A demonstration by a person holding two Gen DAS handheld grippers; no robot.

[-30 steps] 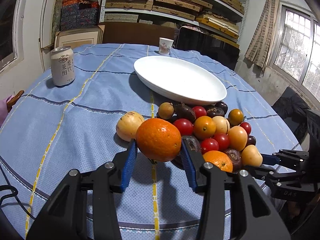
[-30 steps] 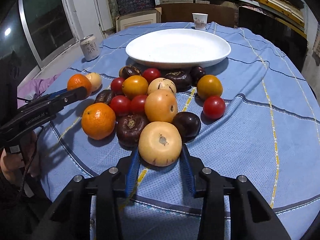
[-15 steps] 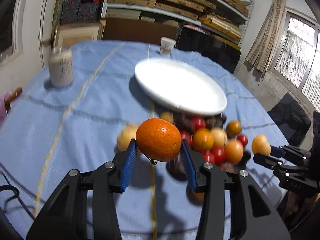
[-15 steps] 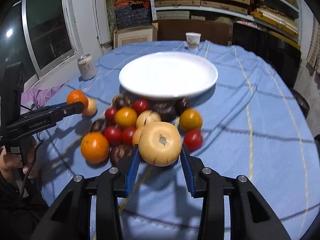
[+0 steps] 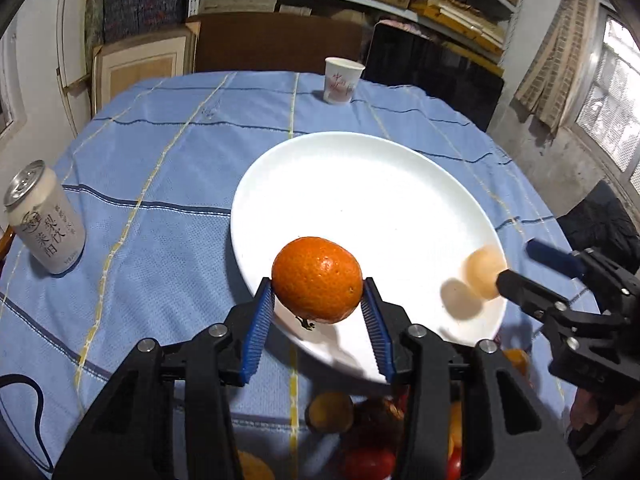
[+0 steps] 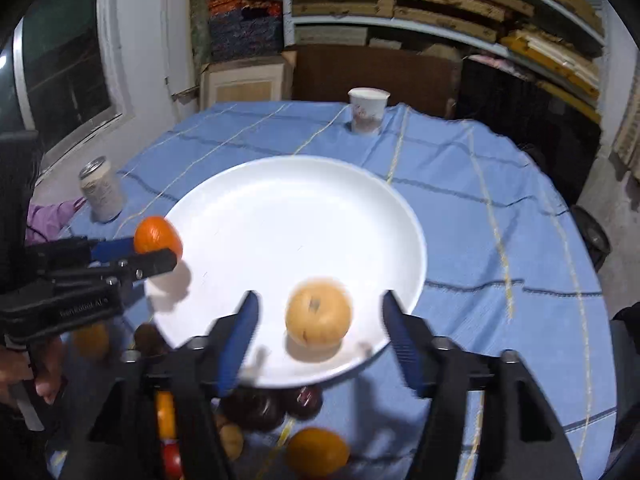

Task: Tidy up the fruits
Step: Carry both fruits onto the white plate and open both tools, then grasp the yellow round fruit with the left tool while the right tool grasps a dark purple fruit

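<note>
The left claw [image 5: 318, 298] grips an orange [image 5: 317, 279] between its blue pads, holding it above the near rim of the white plate [image 5: 360, 200]. The right claw [image 6: 320, 320] is opening; its pads stand clear of a pale yellow fruit [image 6: 319, 312], blurred, which sits between them over the plate's near part. More fruits [image 6: 316, 456] lie on the blue checked cloth at the desk's near edge, partly hidden under both claws. A drink can [image 5: 44, 218] stands near the desk's left edge, a paper cup [image 5: 342, 80] at its far edge.
</note>
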